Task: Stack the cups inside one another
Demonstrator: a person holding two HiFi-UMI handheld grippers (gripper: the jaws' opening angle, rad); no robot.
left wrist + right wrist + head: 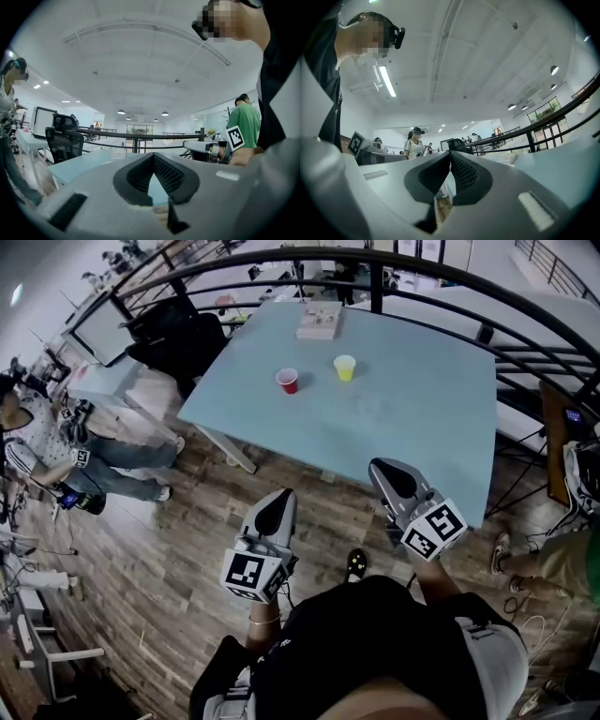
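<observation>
status: nothing stacked yet. red cup (288, 381) and yellow cup (345, 367) both stand upright on the desk (422, 418), side by side but apart. red is nearer the left edge, yellow sits to its right and a touch closer to the far edge. a book (320, 321) lies at the far edge behind them, clear of both.

left gripper (275, 509): jaws closed tip to tip, nothing between them. right gripper (394, 479): same, clenched and empty. neither gripper view shows a cup past the tips, just room and a bit of desk.

both grippers hang over the floor (187, 521), short of the desk's near edge. the right one is close to that edge, the left one further back, and the cups are well apart from both.

so we put progress at zero — no reach done, no grasp, no lift.

left to do, as we read it:
- get both grippers over the desk
- open one and take a cup by its wall
- lower it into the other cup, maybe with the second gripper steadying that one

only two cups in view, so one nesting should close it out.

our guess on risk: the cups look light and thin — a hard squeeze may dent one, a stray nudge may tip it.
</observation>
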